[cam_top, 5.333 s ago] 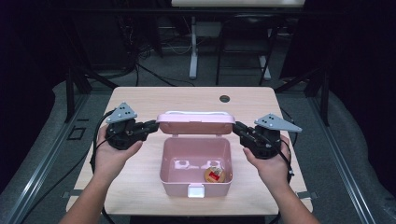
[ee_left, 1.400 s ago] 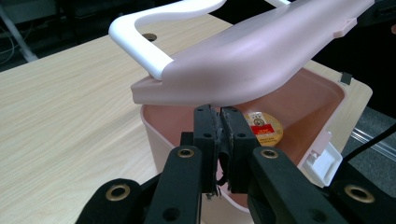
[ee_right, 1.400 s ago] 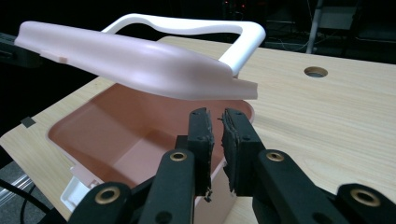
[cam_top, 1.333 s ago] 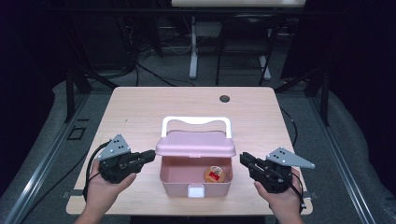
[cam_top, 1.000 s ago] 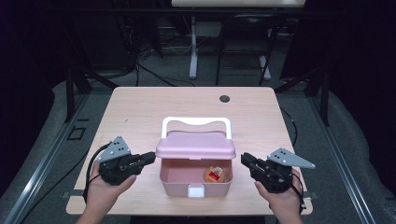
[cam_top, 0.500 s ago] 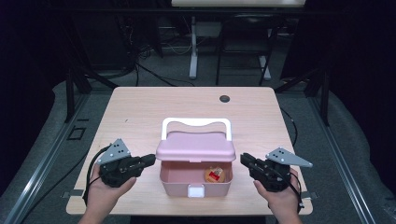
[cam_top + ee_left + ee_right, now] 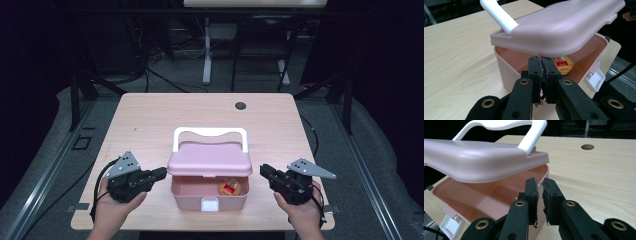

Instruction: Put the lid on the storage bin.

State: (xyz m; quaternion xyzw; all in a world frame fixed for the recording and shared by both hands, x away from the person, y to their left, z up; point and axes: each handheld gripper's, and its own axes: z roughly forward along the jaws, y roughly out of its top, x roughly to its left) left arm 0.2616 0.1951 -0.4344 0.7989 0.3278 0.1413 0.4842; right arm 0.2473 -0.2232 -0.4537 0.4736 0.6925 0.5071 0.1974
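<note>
Pink plastic box (image 7: pixel 209 192) is sitting at the near edge of the desk (image 7: pixel 150 120), midway between the two hands, so that each gripper can be reaching one end of it; its lid (image 7: pixel 210 159) is resting half-lowered, hinged at the far side and gaping toward the near side, with the white handle (image 7: pixel 210 134) lying flat on top; a small round red-and-yellow item (image 7: pixel 230 188) is lying inside at the right, visible through the gap. Left gripper (image 7: pixel 159 173) is pointing right at the box's left end, its jaws together and holding nothing; in the left gripper view the closed tips (image 7: pixel 542 65) are sitting just under the lid's edge, seemingly so as to be guiding the lid rather than clamping it. Right gripper (image 7: pixel 264 170) is pointing left at the right end, just beside the wall, jaws likewise nearly together and empty (image 7: pixel 540 186). White latch (image 7: pixel 209 204) is hanging unfastened at the near wall; closing is judged unfinished.
</note>
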